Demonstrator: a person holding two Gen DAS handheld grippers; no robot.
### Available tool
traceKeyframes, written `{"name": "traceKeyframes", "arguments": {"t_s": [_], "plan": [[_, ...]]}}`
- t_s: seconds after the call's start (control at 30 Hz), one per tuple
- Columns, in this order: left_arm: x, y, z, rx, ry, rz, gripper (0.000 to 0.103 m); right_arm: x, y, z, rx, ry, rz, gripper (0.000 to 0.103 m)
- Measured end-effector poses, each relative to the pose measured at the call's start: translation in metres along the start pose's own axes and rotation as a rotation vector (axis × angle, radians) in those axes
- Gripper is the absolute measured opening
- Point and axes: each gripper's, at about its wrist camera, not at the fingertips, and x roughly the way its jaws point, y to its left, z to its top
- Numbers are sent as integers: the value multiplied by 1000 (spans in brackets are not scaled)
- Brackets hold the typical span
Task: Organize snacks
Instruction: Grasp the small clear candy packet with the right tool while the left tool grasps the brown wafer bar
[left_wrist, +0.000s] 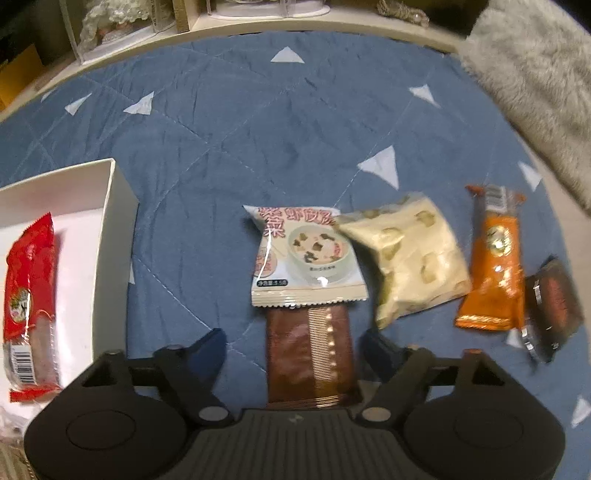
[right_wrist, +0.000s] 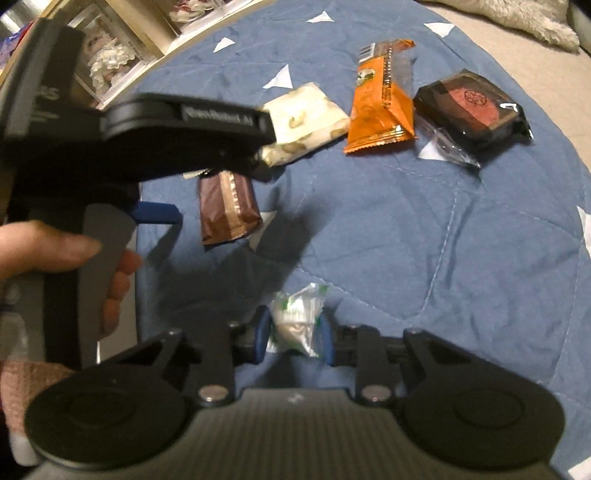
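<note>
Right tongs pinch green-printed packet — print unreadable.

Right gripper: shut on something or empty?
Shut on the small green-and-white packet. In the right wrist view, the right gripper has both blue pads pressed against the packet's sides, above the blue quilt.

Box: the white cardboard box sits at the left on the blue quilted bed cover.
In box: the red plastic snack packet.
Middle: the white soup packet lies on the brown foil packet.
Right: the cream nougat packet, then the orange wafer packet, then the dark clear-wrapped cake.
</note>
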Motion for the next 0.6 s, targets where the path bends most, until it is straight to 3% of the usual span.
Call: {"name": "traceKeyframes", "arguments": {"t_s": [0.13,0.2,0.27,0.6], "plan": [[2,0,-3,16,-14,5,67,2,-4,4,26,-13,19,32],[0,1,-4,20,-24,-9,52,1,-6,4,38,-22,25,31],[-3,0,-6,27,-28,-18,47,0,-7,6,46,-32,32,31],[-30,8,-25,46,-54,-112,43,-23,-22,10,72,-95,28,31]]}}
